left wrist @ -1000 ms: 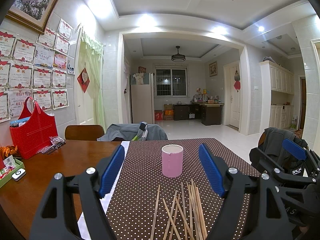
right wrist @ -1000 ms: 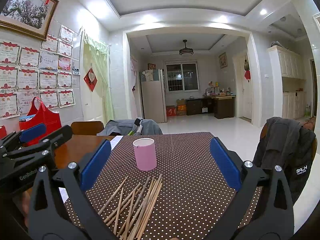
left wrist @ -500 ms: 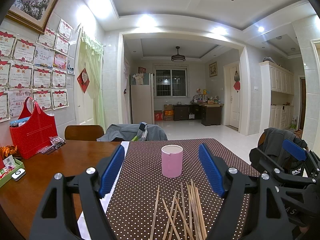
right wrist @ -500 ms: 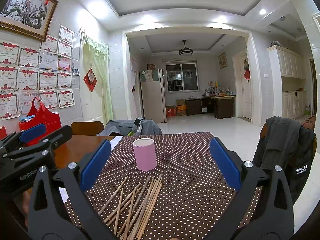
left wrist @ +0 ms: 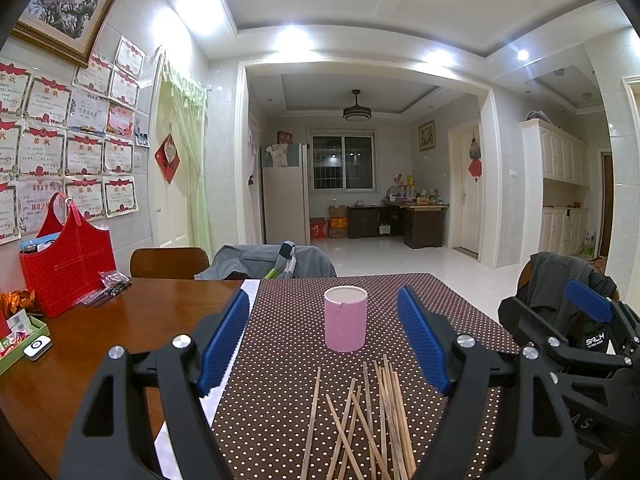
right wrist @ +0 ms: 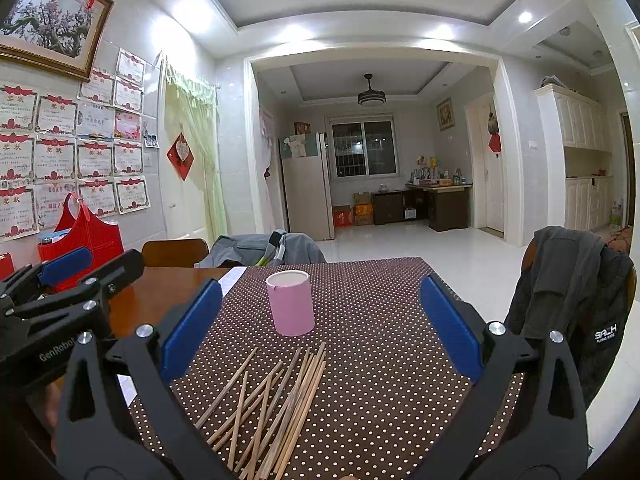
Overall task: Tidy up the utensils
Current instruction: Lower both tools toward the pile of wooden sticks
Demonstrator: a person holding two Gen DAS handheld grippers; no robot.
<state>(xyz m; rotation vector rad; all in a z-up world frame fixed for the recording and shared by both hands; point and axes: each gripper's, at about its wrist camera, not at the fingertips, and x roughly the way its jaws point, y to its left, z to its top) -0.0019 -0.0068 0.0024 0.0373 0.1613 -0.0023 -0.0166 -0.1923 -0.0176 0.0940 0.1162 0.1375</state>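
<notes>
Chopsticks (right wrist: 276, 404) lie scattered in a loose, crossing heap on the dotted cloth (right wrist: 380, 360) of the worktop, just in front of an upright pink cup (right wrist: 291, 303) that stands empty as far as we can see. We hold the left tool (left wrist: 324, 340) and the right tool (right wrist: 320, 328) above the near edge of the heap, both spread wide and gripping nothing. From the left wrist view the same sticks (left wrist: 368, 420) fan out below the cup (left wrist: 345, 319), with the right tool off to the side.

We judge the sorting not yet begun: no stick is lifted and none is in the cup. The risks lie in the pile itself (thin, round sticks stacked over one another). A pinch on one could drag or flick its neighbours, or roll them toward the edge of the cloth. The cup looks light and tall for its base; a stick pushed in at a slant, or a tool brushing its rim, could tip it over. A red bag (left wrist: 66, 260) on the bare wood (left wrist: 100, 340) sits well apart.
</notes>
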